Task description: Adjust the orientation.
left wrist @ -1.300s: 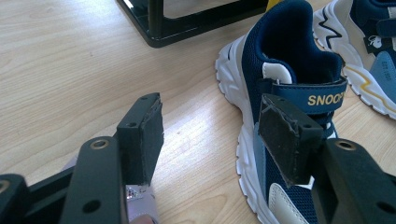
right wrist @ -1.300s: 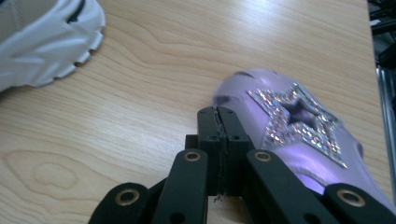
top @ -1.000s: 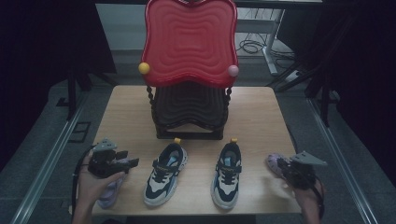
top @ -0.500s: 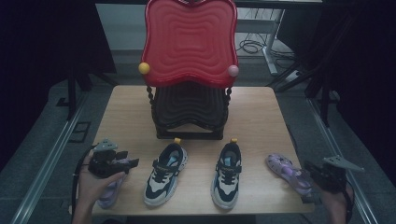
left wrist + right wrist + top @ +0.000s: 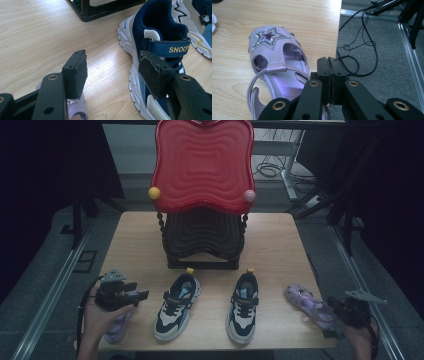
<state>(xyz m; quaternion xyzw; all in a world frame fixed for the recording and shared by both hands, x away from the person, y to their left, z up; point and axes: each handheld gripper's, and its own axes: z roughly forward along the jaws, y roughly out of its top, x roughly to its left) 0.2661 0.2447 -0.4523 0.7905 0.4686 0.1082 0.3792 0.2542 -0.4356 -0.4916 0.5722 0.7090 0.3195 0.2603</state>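
A purple sandal (image 5: 304, 300) with a glittery star (image 5: 270, 37) lies at the table's front right corner. My right gripper (image 5: 334, 308) hangs over its heel at the table edge. Its jaws (image 5: 328, 68) are shut, with nothing visible between the pads. A second purple sandal (image 5: 117, 326) lies at the front left, partly under my left gripper (image 5: 141, 293). That gripper (image 5: 113, 67) is open, and bare wood shows between its jaws. Two navy and white sneakers (image 5: 177, 306) (image 5: 244, 306) stand side by side at the front middle. The left one (image 5: 155, 37) is just beside my left gripper's right jaw.
A black rack (image 5: 202, 240) topped by a red wavy panel (image 5: 202, 165) stands at the middle of the wooden table (image 5: 280, 235). The table's right edge (image 5: 338, 37) drops to grey floor with cables (image 5: 362, 50) and metal rails.
My right gripper has moved right, off the purple sandal towards the table's right edge, and stays shut. The sandal stays where it was. The left gripper has not moved.
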